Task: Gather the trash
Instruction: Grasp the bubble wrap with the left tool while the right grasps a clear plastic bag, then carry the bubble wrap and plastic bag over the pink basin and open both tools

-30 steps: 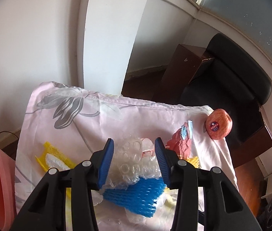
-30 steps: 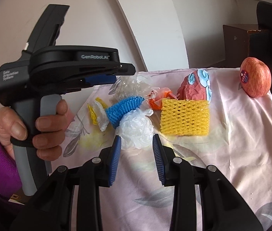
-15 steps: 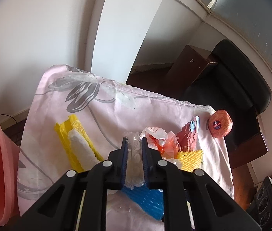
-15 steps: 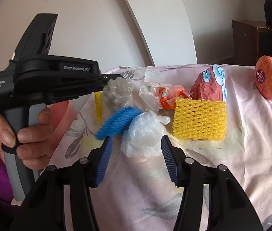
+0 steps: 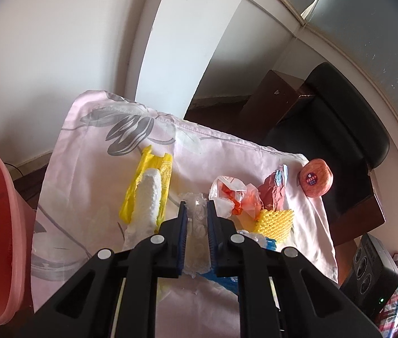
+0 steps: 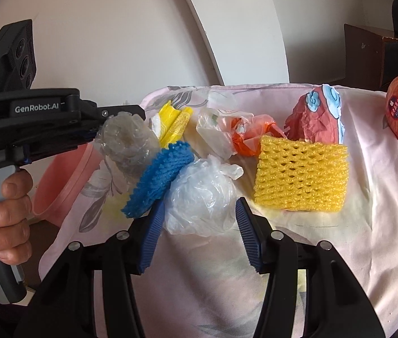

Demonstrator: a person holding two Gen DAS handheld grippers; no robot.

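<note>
Here left claw [image 5: 196,211] pinches crinkly clear bubble wrap [image 6: 125,143].

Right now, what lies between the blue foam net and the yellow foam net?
In the right wrist view, a crumpled clear plastic bag lies between the blue net and the yellow net, with the open right gripper around it.
</note>
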